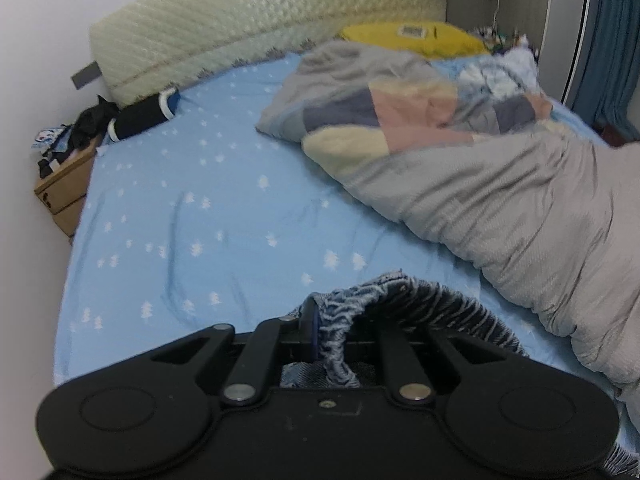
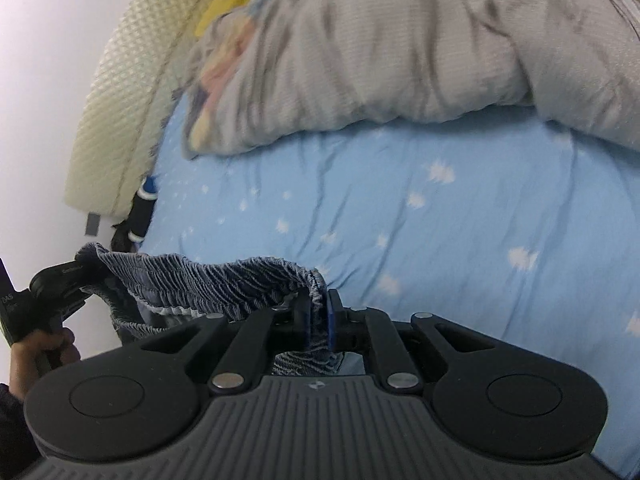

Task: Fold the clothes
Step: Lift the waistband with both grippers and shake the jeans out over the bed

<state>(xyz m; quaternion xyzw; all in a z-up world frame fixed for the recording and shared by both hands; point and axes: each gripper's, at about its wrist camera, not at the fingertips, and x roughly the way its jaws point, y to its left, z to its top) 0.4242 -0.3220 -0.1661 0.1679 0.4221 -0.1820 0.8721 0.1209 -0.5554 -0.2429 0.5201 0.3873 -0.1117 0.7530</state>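
Here we have a wide bed with a pale blue sheet printed with small white trees, and most of it lies bare in front of us, which gives plenty of room to lay a garment flat. A bulky grey quilt with patchwork squares is heaped along the far right side, close to where we work, so we judge it could catch a trailing edge. The garment itself is a blue denim-like piece with a gathered elastic waistband, and it hangs in the air just above the near edge of the sheet, stretched between our two tools. Our left gripper is pressed together on one end of the waistband, and our right gripper is pinching the other end, the cloth bunched between its blue pads. We reckon the piece is light and soft, floppy everywhere but the band, which is springy and will pull back when stretched. The band's two ends look the best hold, since the ruffled fabric is thick there and unlikely to slip, while the loose body below will swing and needs lowering gently.
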